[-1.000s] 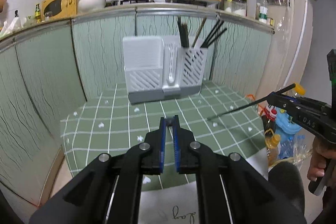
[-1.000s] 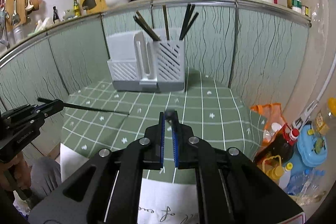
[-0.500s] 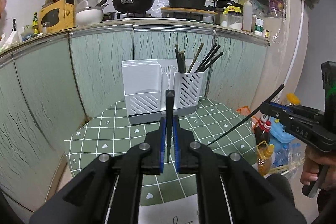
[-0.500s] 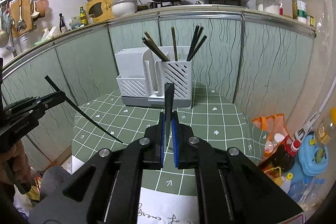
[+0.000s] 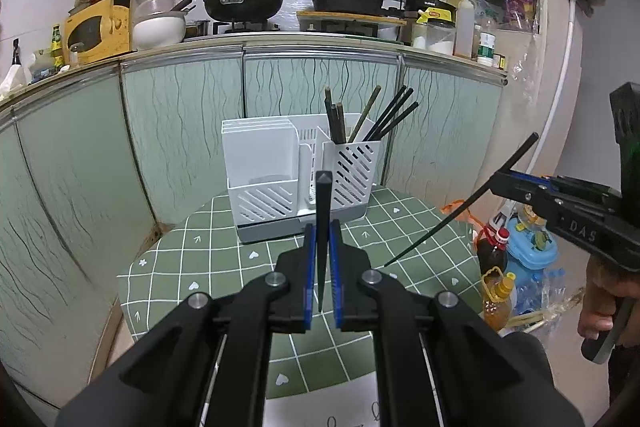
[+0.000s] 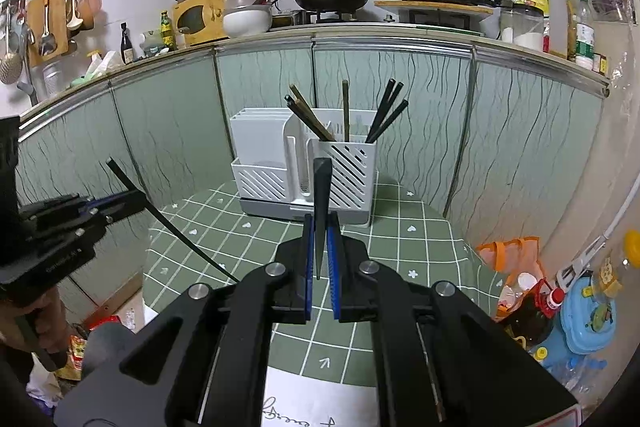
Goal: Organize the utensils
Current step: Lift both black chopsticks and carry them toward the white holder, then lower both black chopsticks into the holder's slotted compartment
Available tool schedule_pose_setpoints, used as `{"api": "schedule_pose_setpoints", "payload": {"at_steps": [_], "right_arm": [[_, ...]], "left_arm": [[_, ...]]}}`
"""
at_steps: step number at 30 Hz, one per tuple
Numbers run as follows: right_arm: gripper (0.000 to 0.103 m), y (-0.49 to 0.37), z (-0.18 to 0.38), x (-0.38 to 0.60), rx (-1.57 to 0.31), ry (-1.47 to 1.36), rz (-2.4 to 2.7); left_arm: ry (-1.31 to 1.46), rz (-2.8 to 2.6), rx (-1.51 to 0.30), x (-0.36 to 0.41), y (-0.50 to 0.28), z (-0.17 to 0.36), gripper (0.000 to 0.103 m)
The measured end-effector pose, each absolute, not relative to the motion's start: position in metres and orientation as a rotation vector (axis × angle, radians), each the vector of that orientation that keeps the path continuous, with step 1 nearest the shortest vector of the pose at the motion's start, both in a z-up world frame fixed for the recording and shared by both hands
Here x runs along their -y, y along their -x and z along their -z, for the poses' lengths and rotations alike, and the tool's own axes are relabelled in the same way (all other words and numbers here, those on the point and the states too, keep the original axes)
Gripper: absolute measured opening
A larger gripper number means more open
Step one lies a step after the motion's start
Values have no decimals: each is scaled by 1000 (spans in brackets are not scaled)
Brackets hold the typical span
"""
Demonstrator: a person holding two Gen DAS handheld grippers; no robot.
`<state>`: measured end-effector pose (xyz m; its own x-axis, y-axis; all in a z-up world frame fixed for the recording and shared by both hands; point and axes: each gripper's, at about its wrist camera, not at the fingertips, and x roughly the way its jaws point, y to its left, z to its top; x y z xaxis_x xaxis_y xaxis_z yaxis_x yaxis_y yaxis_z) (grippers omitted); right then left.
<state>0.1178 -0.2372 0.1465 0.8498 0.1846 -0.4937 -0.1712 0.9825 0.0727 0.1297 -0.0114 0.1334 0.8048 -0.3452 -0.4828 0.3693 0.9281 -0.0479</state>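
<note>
Left wrist view: left gripper (image 5: 322, 243) clamped on a black chopstick (image 5: 322, 227), held upright, thick end up, likely so the thin end can drop straight down. White utensil rack (image 5: 300, 175) stands at the far edge of the green checked table (image 5: 192, 267); its slatted right-hand cup already holds several chopsticks (image 5: 372, 119), leaning. Right gripper (image 5: 508, 183) off to the side, gripping a second chopstick (image 5: 460, 203) on a slant, tip low over the table.

Right wrist view: right gripper closed on its chopstick (image 6: 321, 215), upright, in line with the slatted cup (image 6: 348, 175). Left gripper (image 6: 132, 199) apart at the side, its stick (image 6: 176, 227) slanted. Both sticks well short of the rack; neither dropped in yet.
</note>
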Motion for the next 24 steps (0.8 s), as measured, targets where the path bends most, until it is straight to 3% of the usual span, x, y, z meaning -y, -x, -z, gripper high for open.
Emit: {"api": "schedule_pose_setpoints", "payload": {"at_steps": [24], "right_arm": [[6,-194,-253,269,-474,-29,-181]], "left_arm": [[-47,474,-409,58,-203,-239,8]]}}
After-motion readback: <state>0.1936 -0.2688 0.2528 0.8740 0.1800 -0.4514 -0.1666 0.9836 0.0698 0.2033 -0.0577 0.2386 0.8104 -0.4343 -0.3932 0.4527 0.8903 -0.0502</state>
